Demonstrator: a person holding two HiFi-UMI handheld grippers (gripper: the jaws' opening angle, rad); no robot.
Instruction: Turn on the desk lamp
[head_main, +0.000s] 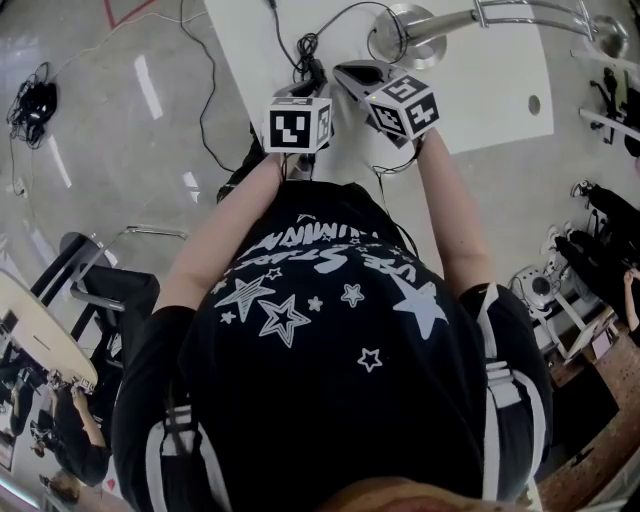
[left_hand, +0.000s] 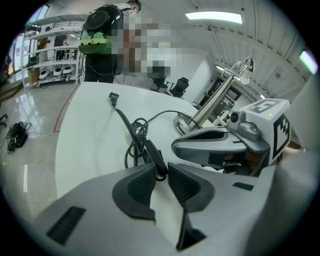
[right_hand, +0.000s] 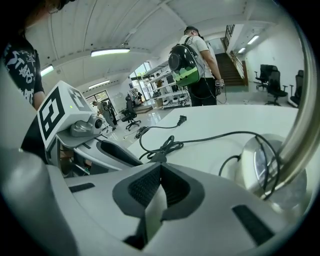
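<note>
The desk lamp's round metal base (head_main: 405, 38) stands on the white table (head_main: 490, 95), and its silver arm (left_hand: 220, 95) slants up to the right. A black cord (left_hand: 131, 131) with a coiled part runs from the base to a loose plug (left_hand: 113, 97). In the left gripper view my left gripper (left_hand: 161, 169) has its jaws close together, and the near end of the cord's inline switch (left_hand: 156, 156) sits between the tips, touching the pads. My right gripper (right_hand: 160, 167) is shut with nothing in it, beside the base (right_hand: 272, 165). The lamp shows no light.
A person with a green and black backpack (right_hand: 192, 65) stands at the table's far side. Shelves and office chairs stand behind. A tangle of cables (head_main: 30, 100) lies on the floor at the left. The right gripper's marker cube (left_hand: 270, 120) is close to the right of the left one.
</note>
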